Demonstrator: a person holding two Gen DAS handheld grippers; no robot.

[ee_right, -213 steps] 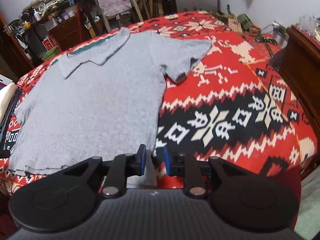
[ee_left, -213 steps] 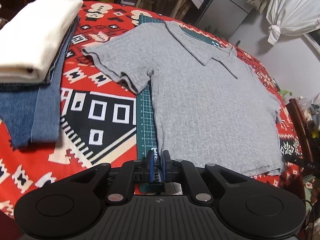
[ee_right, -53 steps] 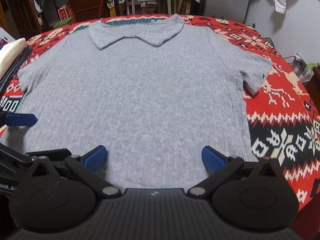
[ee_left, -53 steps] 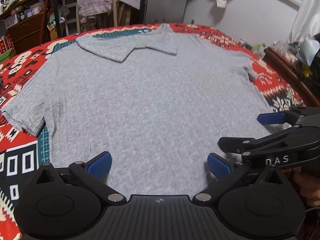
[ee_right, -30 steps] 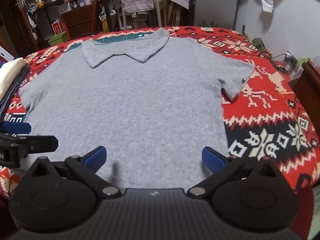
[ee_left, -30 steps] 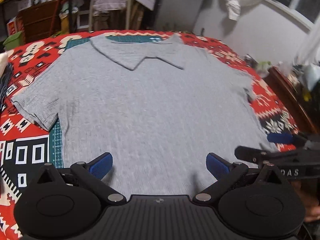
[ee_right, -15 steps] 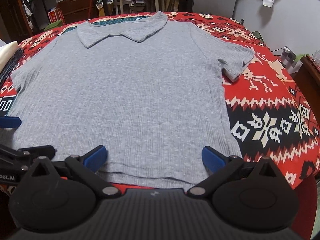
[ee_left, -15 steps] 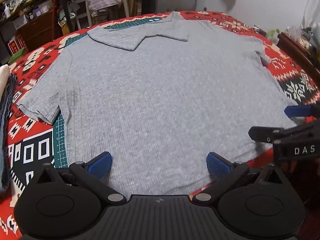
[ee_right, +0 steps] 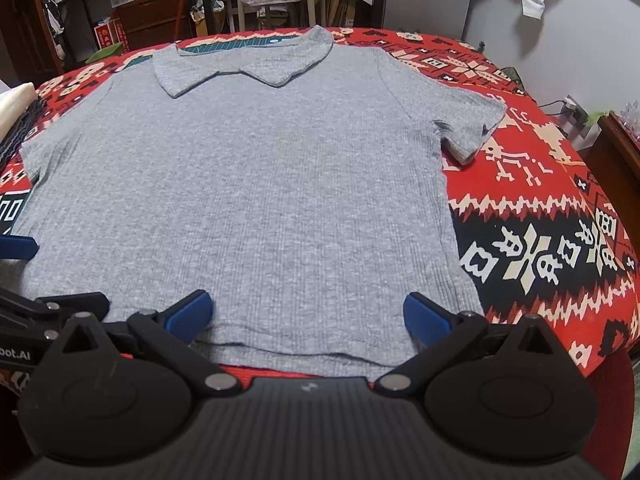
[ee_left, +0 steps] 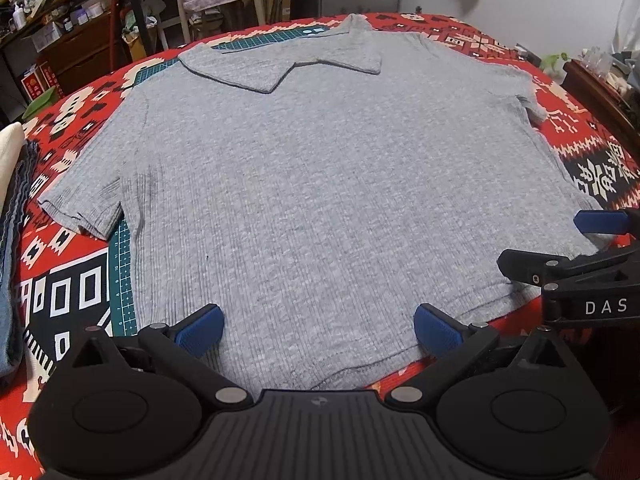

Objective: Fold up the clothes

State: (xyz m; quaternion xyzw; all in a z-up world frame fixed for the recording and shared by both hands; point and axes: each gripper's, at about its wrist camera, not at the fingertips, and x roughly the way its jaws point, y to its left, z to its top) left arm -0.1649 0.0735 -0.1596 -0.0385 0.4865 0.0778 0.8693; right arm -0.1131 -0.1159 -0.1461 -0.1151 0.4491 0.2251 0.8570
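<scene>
the grey polo shirt lies flat and face up on the table's red patterned cloth, collar at the far end, hem at the near edge, so both sides are within reach for folding. the left gripper and right gripper hover over the hem, each with its 2 fingers spread wide and holding nothing, likely ready to pinch the hem corners. a folded stack sits left of the shirt.

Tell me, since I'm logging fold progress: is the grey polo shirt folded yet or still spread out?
Spread out. The grey polo shirt lies flat on the patterned blanket, both sleeves out, collar and hem showing.
</scene>
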